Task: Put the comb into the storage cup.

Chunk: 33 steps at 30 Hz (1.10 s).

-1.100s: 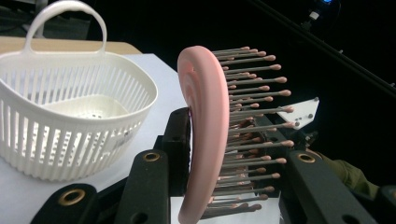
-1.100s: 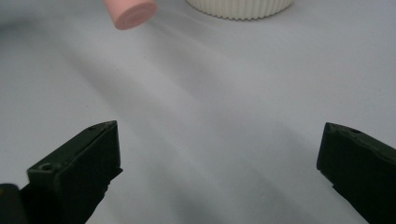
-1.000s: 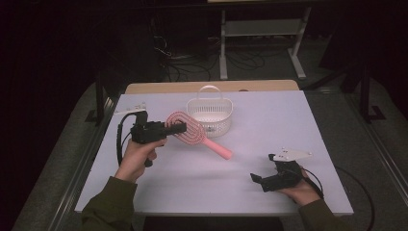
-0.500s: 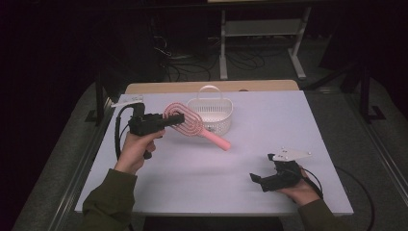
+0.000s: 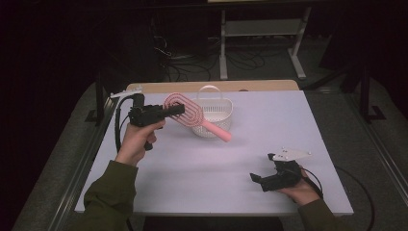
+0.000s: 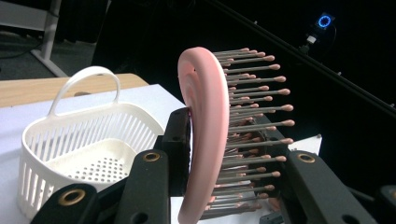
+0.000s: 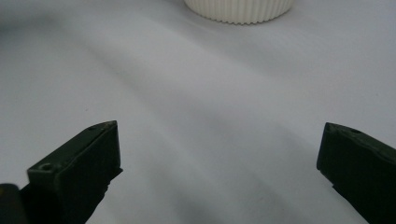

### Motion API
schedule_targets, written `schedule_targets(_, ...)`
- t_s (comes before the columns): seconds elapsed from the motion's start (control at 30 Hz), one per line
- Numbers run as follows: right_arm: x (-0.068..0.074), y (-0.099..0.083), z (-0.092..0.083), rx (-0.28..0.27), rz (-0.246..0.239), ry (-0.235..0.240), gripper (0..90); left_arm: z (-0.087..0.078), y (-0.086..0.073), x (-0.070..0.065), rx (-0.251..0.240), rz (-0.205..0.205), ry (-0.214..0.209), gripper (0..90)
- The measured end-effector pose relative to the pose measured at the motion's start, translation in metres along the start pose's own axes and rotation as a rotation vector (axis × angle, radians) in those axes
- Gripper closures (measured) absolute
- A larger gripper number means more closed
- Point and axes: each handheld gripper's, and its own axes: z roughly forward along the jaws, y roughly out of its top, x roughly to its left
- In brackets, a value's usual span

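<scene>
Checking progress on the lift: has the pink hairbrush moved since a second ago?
Yes. The pink hairbrush, clamped in the left hand-held gripper, has risen off the table toward the white basket.

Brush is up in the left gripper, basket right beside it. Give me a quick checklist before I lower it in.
1. Left gripper clamped on the pink hairbrush head: ok.
2. Brush lifted off the table: ok.
3. White basket upright, mouth open: ok.
4. Basket holds nothing on the part of its floor in sight: ok.
5. Brush handle clear of the basket rim: cannot tell; it crosses in front of it.
6. Right gripper open, parked low near the table's front edge, out of the path: ok.
</scene>
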Motion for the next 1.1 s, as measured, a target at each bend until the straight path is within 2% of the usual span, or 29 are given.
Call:
schedule_targets(0.47,0.0,0.0,-0.001,-0.004,0.001,0.0,0.0,0.003,0.019,0.007,-0.022,0.009,0.024,64.6)
schedule_targets(0.87,0.0,0.0,-0.001,-0.005,0.003,0.002,0.0,0.004,0.034,0.022,-0.053,0.001,0.062,64.6)
schedule_targets(1.1,-0.001,0.0,-0.001,-0.004,0.005,0.003,0.0,0.006,0.037,0.032,-0.072,-0.012,0.086,64.6)
